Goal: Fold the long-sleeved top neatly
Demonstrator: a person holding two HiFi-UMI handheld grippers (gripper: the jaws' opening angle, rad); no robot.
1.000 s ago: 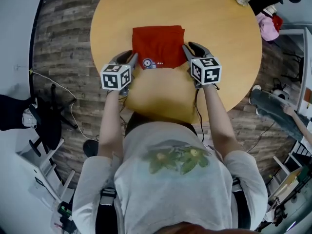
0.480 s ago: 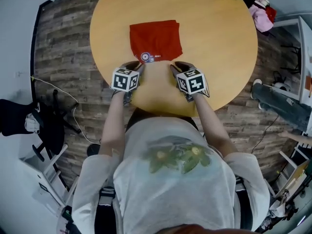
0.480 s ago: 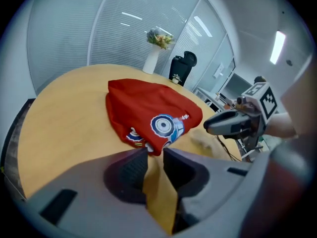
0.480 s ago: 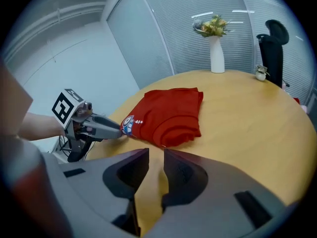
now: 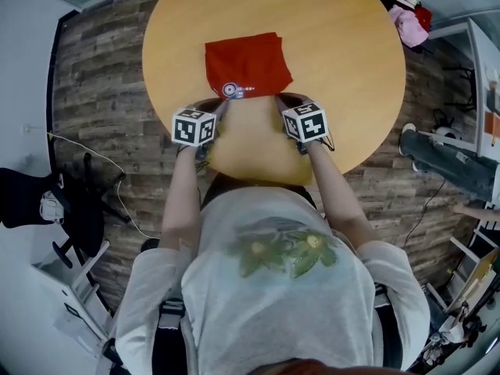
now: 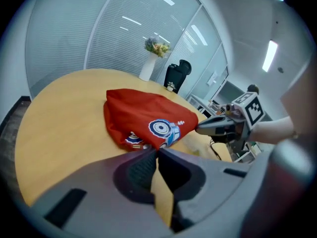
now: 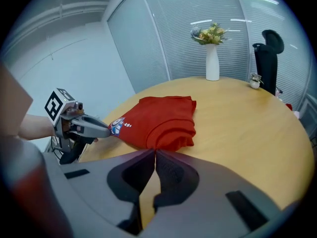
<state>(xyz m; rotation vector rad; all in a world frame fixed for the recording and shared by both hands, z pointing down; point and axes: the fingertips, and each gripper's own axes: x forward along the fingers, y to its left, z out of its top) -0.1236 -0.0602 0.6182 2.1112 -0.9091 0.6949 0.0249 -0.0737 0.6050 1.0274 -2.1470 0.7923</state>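
The long-sleeved top, red and already folded into a compact rectangle, lies flat on the round wooden surface, a little above the middle of the head view and left of the surface's centre. A round blue-and-white printed badge shows on its lower left corner, the corner nearest the person. The left hand-held gripper reaches up from the lower left to that corner. Its jaws have just been closing, and in the left gripper view their tips meet right on the hem beside the badge, clenched on the edge of the fabric. The right hand-held gripper comes in from the lower right to the top's other near corner. In the right gripper view its jaws are pressed together with the rolled red fold caught at their tips. Both point upward in the head view and tilt down toward the surface, and each appears in the other's view at the far end of the same edge. A white vase of flowers stands at the far rim of the surface, well apart from the top. Grey plank floor surrounds the surface.
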